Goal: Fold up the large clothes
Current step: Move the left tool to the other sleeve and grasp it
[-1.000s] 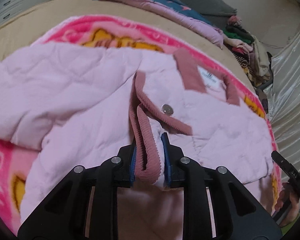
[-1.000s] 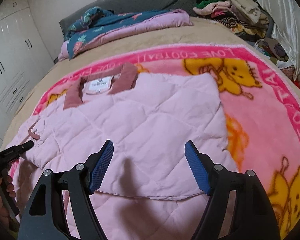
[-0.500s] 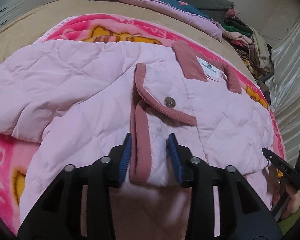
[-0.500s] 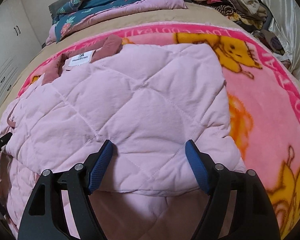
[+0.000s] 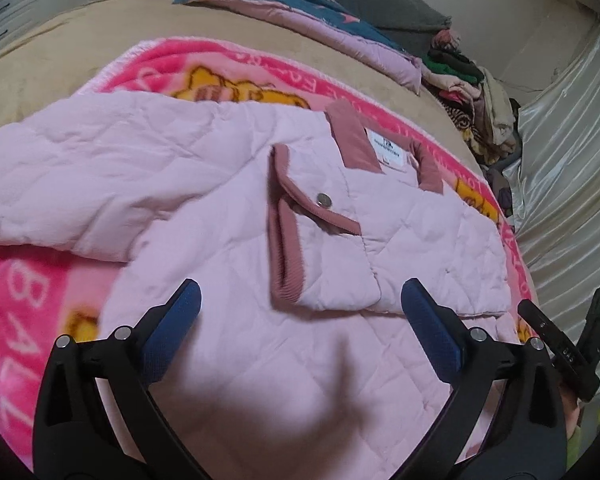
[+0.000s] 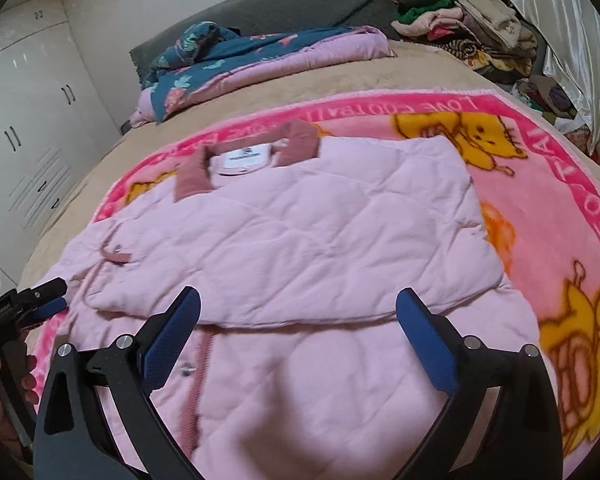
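- The pink quilted jacket (image 6: 300,248) lies on the pink cartoon blanket (image 6: 560,208) spread over the bed, collar (image 6: 244,152) at the far end, both sides folded in over the middle.
- The left gripper (image 5: 300,320) has its jaws opening, nothing between the blue pads; the cuffed sleeve (image 5: 300,240) lies flat just beyond them.
- The right gripper (image 6: 298,320) is likewise opening and holds nothing; the folded panel's near edge lies between and beyond its fingers.
- Risk: the puffy quilting may spring back. The sleeve, laid loose on top, could slide toward the left once nothing pins it.
- Risk: the next grasp probably needs the near hem. Pinching only the top layer would peel the side folds open instead of lifting the whole stack.
- Risk: the fleecy blanket could get caught with the hem if the pads dig too deep, dragging it along and skewing the fold.
- Risk: the sleeve on the far left still bulges outward, so a fold toward the collar may come out lopsided.
- Risk: the two grippers sit near each other; uneven lifting would twist the bundle.
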